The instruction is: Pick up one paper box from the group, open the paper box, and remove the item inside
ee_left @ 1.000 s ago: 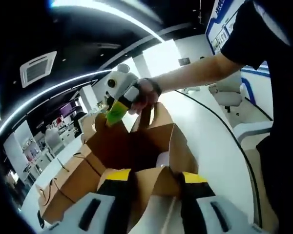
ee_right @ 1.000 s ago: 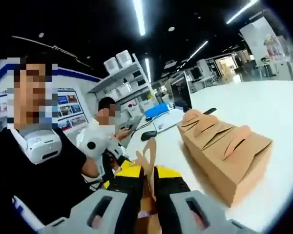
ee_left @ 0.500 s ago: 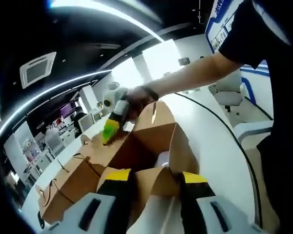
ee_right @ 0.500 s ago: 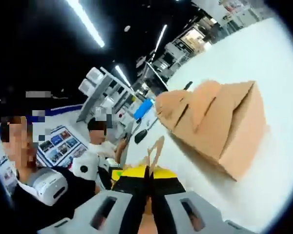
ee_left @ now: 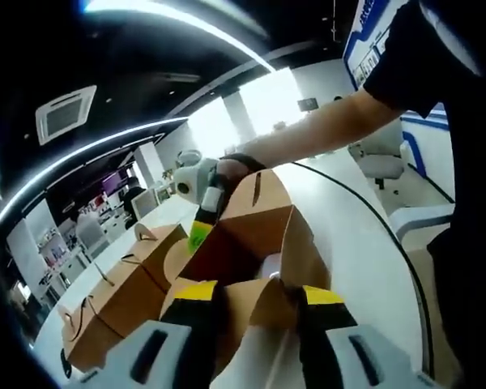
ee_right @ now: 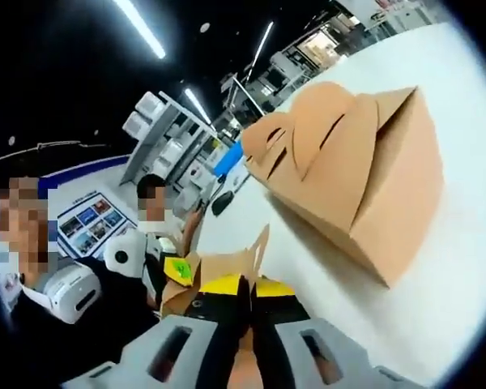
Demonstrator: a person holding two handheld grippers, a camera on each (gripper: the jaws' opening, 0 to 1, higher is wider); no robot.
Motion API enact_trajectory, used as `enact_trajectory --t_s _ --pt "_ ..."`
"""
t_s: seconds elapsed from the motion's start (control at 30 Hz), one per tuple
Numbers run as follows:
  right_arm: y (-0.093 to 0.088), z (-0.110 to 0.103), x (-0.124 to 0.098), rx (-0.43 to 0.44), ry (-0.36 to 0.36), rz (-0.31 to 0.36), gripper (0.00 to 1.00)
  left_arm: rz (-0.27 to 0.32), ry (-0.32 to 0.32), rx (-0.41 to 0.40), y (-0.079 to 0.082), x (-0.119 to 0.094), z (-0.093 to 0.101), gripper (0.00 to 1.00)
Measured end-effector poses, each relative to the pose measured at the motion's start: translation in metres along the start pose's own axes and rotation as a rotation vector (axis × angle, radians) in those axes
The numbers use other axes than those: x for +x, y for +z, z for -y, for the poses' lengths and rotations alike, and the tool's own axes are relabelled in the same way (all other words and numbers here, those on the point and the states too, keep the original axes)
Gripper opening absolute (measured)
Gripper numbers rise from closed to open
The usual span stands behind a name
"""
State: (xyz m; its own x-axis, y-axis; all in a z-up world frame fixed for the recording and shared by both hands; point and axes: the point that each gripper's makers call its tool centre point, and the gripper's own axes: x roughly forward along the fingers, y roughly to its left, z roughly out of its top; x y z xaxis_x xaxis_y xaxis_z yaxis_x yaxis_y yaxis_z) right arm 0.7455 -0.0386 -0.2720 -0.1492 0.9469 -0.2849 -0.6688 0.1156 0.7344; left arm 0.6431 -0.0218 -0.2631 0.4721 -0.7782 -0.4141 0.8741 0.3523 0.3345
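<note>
Left gripper (ee_left: pixel 247 301) fingers are clamped on the near wall of the open paper box (ee_left: pixel 259 235), yellow-tipped pads either side of the brown cardboard edge at 6 o'clock in the left gripper view. The box is open at the top, flaps up, dark inside; a pale item (ee_left: pixel 269 263) shows low in it, too small to tell what it is. At 11 o'clock from the box the right gripper (ee_left: pixel 201 231) reaches over the far flap, green-yellow tip at the rim, held by a person's hand (ee_left: pixel 231 166) with the arm running to 2 o'clock. At 8 o'clock sits the group of closed paper boxes (ee_left: pixel 121 288) with handle tops, on the white table (ee_left: pixel 356 251). In the right gripper view the right gripper (ee_right: pixel 243 292) fingers are pressed narrow together, pinching a thin brown cardboard flap (ee_right: pixel 255 255) that sticks up at 12 o'clock from the tips. At 9 o'clock from the tips the left gripper (ee_right: pixel 178 271) shows, yellow-green tag on it, by the same box. At 2 o'clock a closed paper box (ee_right: pixel 348 170) lies on the table (ee_right: pixel 462 267), well apart from the fingers. Shelving (ee_right: pixel 158 134) stands behind at 11 o'clock, ceiling light strips above.
</note>
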Motion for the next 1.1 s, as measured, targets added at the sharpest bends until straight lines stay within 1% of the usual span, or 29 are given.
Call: enact_trajectory --t_s 0.2,0.33,0.47,0.53,0.57,0.6,0.63,0.67,0.73,0.77,0.8,0.83,0.87,0.9,0.93,0.97,1.0,1.03,1.1 --pt "-0.005 0.0 0.001 0.08 0.026 0.004 0.04 0.012 0.006 -0.012 0.0 0.0 0.0 0.39" --pt "-0.008 -0.001 0.002 0.131 0.029 0.003 0.04 0.018 0.007 -0.018 0.0 0.0 0.0 0.39" --pt "-0.012 -0.001 0.002 0.201 0.026 -0.006 0.04 0.018 0.009 -0.015 0.0 0.0 0.0 0.38" --pt "-0.012 -0.002 0.002 0.192 0.022 0.004 0.05 0.019 0.01 -0.017 0.0 -0.001 0.0 0.38" --pt "-0.008 0.002 0.002 0.145 0.001 0.034 0.07 0.02 0.01 -0.018 0.0 -0.001 0.0 0.38" --pt "-0.001 0.009 0.0 0.057 -0.052 0.078 0.11 0.02 0.009 -0.019 0.0 -0.001 0.0 0.38" --pt "0.002 0.011 -0.001 0.007 -0.073 0.099 0.15 0.019 0.008 -0.02 0.0 -0.001 0.0 0.38" --pt "0.005 0.011 -0.002 -0.055 -0.086 0.136 0.18 0.016 0.007 -0.019 0.0 -0.001 0.0 0.38" --pt "0.005 0.009 -0.005 -0.045 -0.081 0.166 0.21 0.013 0.006 -0.018 0.001 -0.001 0.001 0.38" --pt "0.006 0.007 -0.009 -0.026 -0.065 0.2 0.23 0.01 0.006 -0.017 0.0 -0.001 0.0 0.38" --pt "0.006 0.007 -0.01 -0.023 -0.061 0.212 0.26 0.009 0.007 -0.017 0.0 -0.001 0.0 0.38" --pt "0.012 0.005 -0.018 -0.026 -0.054 0.283 0.28 0.008 0.007 -0.017 0.0 -0.001 0.0 0.38" --pt "0.018 0.005 -0.026 -0.032 -0.059 0.352 0.28 0.008 0.008 -0.017 0.0 0.0 0.0 0.38" --pt "0.025 0.006 -0.037 -0.032 -0.073 0.437 0.28 0.008 0.009 -0.016 0.0 0.0 0.001 0.38" --pt "0.035 0.007 -0.055 -0.005 -0.085 0.563 0.28 0.009 0.01 -0.017 0.0 0.0 0.001 0.38" --pt "0.038 0.006 -0.067 0.012 -0.084 0.639 0.28 0.007 0.009 -0.021 0.0 -0.001 0.001 0.39" --pt "0.037 0.005 -0.079 0.024 -0.094 0.692 0.28 0.004 0.007 -0.023 0.0 -0.001 0.001 0.39" --pt "0.036 0.005 -0.092 0.023 -0.118 0.733 0.28 0.002 0.004 -0.022 0.001 0.0 0.001 0.39" --pt "0.035 -0.003 -0.117 -0.066 -0.205 0.821 0.28 0.002 0.0 -0.021 0.002 0.0 0.001 0.39"
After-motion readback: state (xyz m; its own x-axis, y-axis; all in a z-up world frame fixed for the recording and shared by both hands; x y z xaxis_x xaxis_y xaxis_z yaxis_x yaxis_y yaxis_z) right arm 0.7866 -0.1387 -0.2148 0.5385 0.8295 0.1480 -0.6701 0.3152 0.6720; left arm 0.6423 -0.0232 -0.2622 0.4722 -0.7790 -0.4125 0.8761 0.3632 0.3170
